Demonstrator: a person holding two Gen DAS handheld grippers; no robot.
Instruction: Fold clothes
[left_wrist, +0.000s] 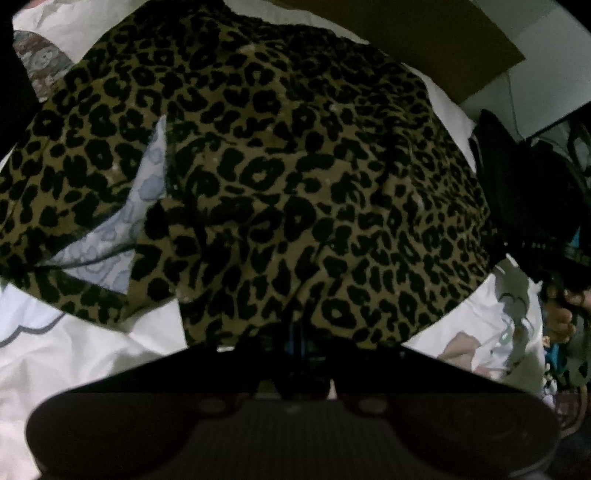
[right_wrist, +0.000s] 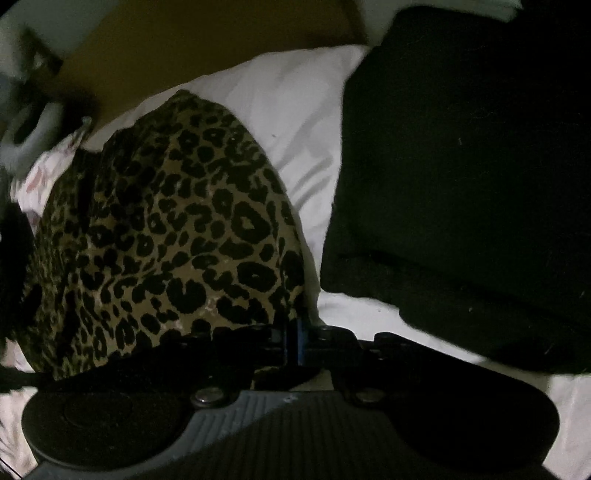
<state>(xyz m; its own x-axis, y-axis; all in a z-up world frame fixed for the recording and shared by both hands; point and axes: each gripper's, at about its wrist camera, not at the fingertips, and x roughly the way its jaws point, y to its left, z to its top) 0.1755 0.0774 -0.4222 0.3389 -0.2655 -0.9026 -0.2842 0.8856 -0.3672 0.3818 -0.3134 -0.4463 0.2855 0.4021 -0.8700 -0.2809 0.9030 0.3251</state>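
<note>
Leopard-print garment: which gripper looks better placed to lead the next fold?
Probably left. The left gripper pinches the leopard-print garment mid-hem, the cloth spread ahead; the right gripper sits shut at its edge corner.

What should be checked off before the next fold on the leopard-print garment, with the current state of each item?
1. Left gripper shut on the near hem of the leopard-print garment: ok, jaws closed with cloth at the tips.
2. Right gripper shut on the garment's near edge: ok, jaws closed at the hem.
3. Both grips on the same edge: ok, the right gripper shows at the garment's right side in the left wrist view.
4. Garment lying flat: not ok, a gap on its left side shows the printed sheet.
5. Landing area clear: cannot tell; a black folded item lies close on the right.
</note>
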